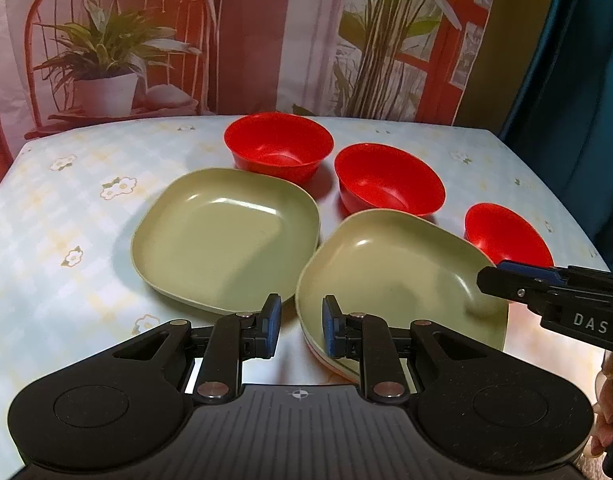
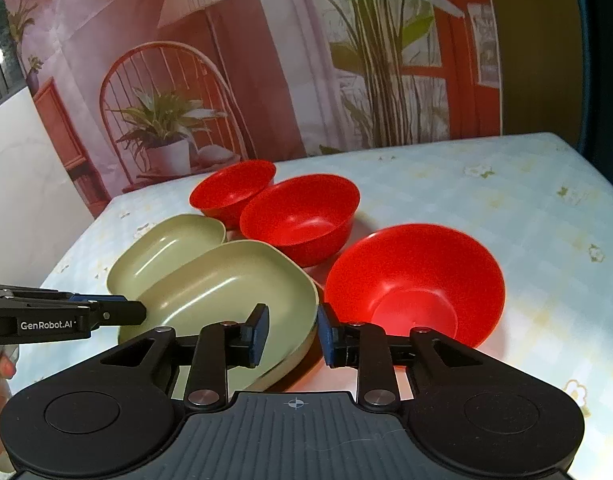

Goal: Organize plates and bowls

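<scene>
Two green square plates and three red bowls sit on the flowered tablecloth. The near plate (image 1: 390,276) (image 2: 230,292) is tilted, its near edge raised. My left gripper (image 1: 300,330) is open, its jaws astride that plate's near-left rim. My right gripper (image 2: 292,334) is open, its jaws astride the plate's right rim; it also shows in the left wrist view (image 1: 506,280). The far plate (image 1: 226,236) (image 2: 166,248) lies flat. The bowls stand at the back (image 1: 278,148), middle (image 1: 388,180) and right (image 1: 506,236) (image 2: 416,284).
The table (image 1: 66,220) ends at a printed backdrop (image 1: 246,40) behind the bowls. A dark curtain (image 1: 578,100) hangs at the right. The person's hand (image 1: 610,412) holds the right gripper's handle.
</scene>
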### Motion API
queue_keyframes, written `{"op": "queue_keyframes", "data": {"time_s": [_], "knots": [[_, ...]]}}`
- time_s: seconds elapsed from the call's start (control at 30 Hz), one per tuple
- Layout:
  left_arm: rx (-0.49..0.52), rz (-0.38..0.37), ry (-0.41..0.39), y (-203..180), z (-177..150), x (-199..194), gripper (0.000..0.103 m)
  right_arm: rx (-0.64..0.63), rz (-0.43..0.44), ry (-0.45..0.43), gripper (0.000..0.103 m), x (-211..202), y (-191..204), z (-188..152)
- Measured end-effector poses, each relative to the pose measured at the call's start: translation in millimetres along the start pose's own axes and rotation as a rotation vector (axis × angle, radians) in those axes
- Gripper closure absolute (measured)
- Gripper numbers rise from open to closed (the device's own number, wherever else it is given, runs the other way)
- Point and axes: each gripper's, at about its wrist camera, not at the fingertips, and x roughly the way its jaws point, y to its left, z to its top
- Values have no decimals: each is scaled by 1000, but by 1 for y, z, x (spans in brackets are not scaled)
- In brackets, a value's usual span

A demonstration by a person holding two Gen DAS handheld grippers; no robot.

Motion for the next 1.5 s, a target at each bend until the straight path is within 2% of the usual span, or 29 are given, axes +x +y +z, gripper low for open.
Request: {"op": "queue_keyframes", "data": {"time_s": [0.33, 1.13, 1.5], "knots": [[7, -15, 0, -3, -5, -1, 81, -57, 7, -30, 72, -11, 12, 0], [5, -19, 8, -4, -13, 1, 81, -111, 34, 41, 72, -4, 36, -13], [-11, 21, -59, 16, 2, -15, 81, -126, 31, 28, 72, -2, 38, -4]]}}
